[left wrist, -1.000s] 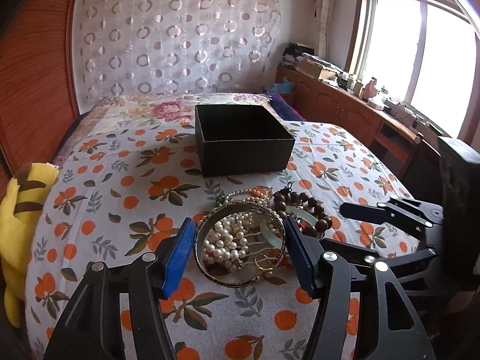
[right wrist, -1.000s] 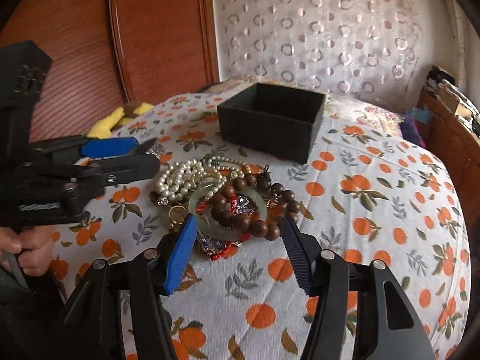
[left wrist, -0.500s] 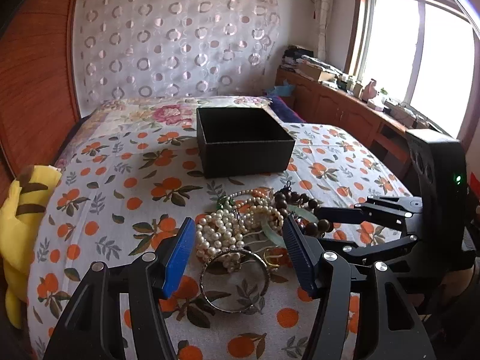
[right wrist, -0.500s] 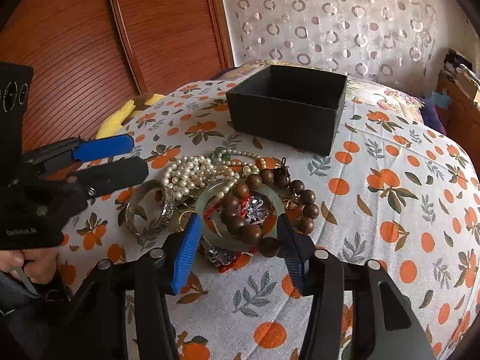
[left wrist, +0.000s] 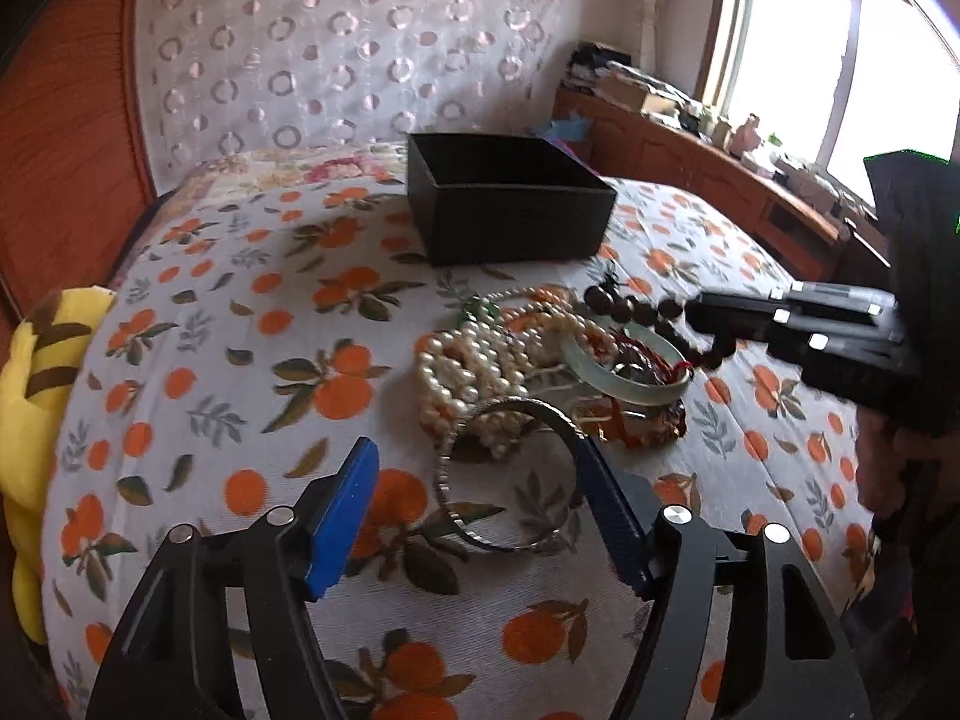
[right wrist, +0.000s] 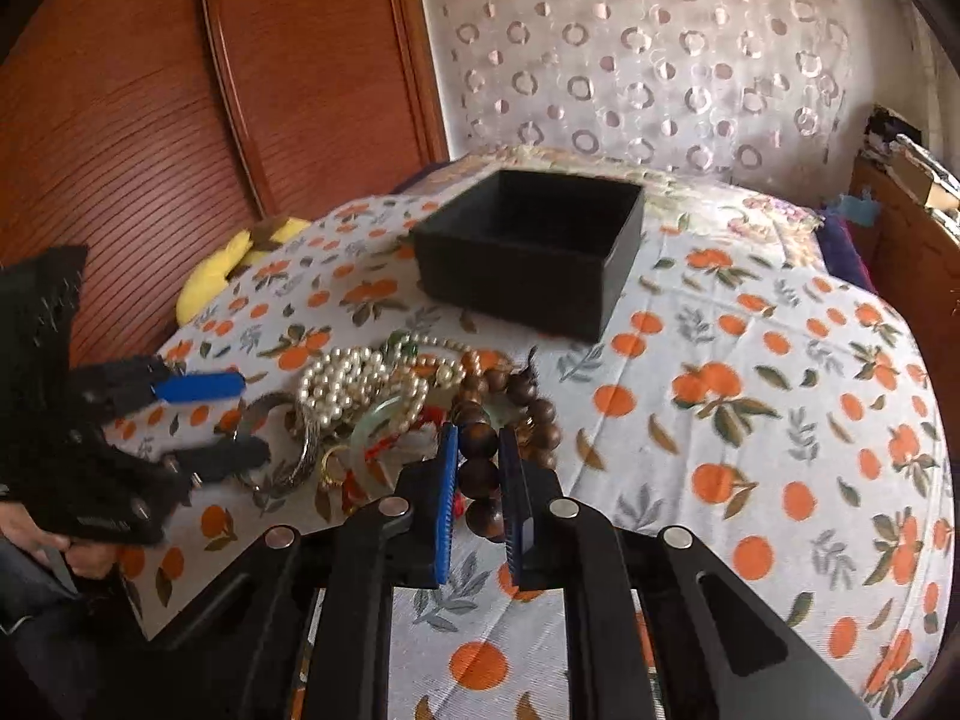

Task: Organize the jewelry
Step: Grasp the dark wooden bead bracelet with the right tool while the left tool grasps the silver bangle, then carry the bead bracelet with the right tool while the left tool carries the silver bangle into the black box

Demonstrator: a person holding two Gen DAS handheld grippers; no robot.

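— Two claws at work. The right gripper [right wrist: 478, 474] has just been closing, and its blue pads pinch the dark wooden bead bracelet [right wrist: 504, 420] lying on the jewelry heap.

— A slow, straight lift should suit, since beads touch the pale green jade bangle [right wrist: 375, 420] (a snag seems likely).

— The left gripper [left wrist: 474, 498]?

— Spread wide, just been opening, straddling the silver metal bangle [left wrist: 510, 480] without gripping it. The open black box [right wrist: 528, 246] waits beyond the heap on the orange-print bedspread [right wrist: 750, 420].
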